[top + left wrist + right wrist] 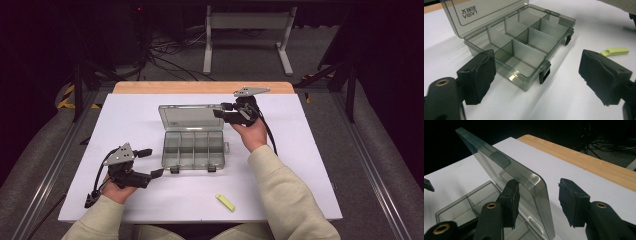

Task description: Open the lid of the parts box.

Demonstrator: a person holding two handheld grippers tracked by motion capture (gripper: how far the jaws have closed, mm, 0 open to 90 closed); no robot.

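Between the right hand-held gripper's (537, 202) spread jaws — the box's raised lid (506, 170), unpinched.

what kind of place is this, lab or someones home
Likely a lab recording station: a white-topped table under a fixed overhead camera, loose black cables on the grey floor, and a white metal frame stand behind.

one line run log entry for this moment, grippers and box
box: lid up, compartments empty | left gripper: open, at box front corner | right gripper: open, jaws astride lid edge | yellow piece: on table, untouched
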